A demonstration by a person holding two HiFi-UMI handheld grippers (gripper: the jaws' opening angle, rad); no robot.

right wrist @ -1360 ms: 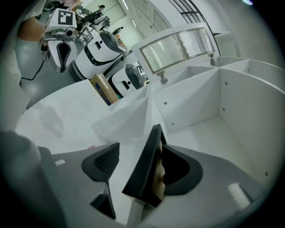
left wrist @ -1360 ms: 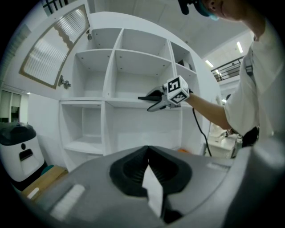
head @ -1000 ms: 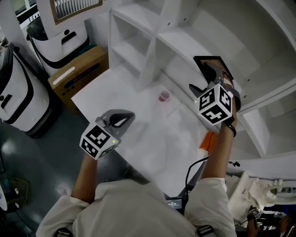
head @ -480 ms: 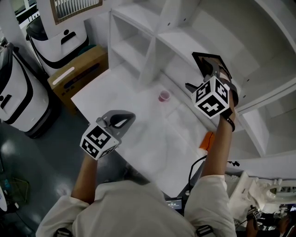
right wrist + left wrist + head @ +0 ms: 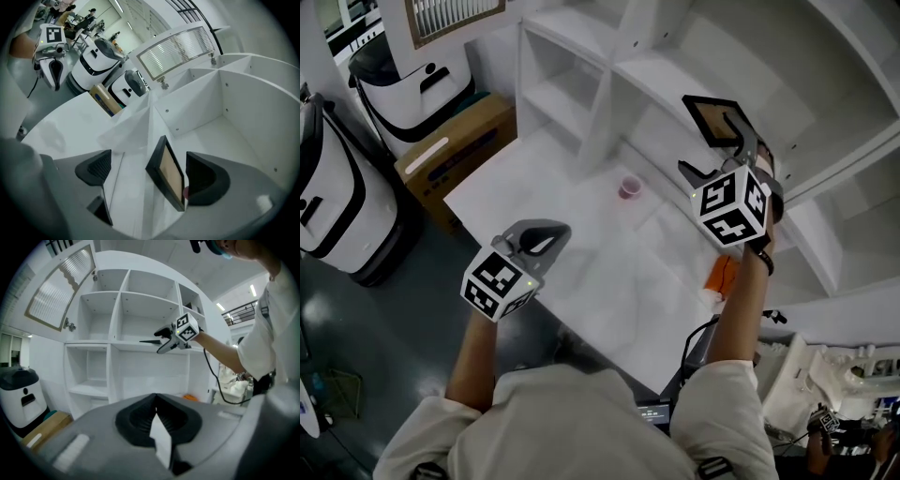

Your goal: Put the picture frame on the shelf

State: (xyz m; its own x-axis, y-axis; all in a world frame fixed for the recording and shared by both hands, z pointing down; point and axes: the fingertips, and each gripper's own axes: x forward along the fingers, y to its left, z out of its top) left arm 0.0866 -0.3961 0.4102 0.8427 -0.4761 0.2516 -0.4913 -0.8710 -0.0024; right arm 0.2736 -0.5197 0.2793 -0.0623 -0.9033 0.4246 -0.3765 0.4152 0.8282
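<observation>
1. Head view first: the right tongs (image 5: 717,155) are up at the white shelf unit (image 5: 598,112), and the picture frame (image 5: 719,117) sits in the cubby just right of the upright divider, one level above the bench (image 5: 553,216).
2. Right gripper view: the right tongs (image 5: 149,172) are spread wide and have just been opening. The picture frame (image 5: 168,176) stands on edge between the jaws on the cubby floor, tilted, black rim with a tan panel. The left pad is well clear of it. The right pad is just beside it, and I can't tell if they touch.
3. Every other cubby I can see is bare white board.
4. Left tongs (image 5: 539,242) hang low over the near side of the bench. In the left gripper view the left tongs (image 5: 157,420) are closed with nothing gripped.
5. On the bench: a small pink cup (image 5: 628,187) near the shelf unit, contents too small to tell, and something orange (image 5: 719,277) by the right forearm.
6. A cardboard box (image 5: 455,141) sits on the floor beside the bench, closed on top.
</observation>
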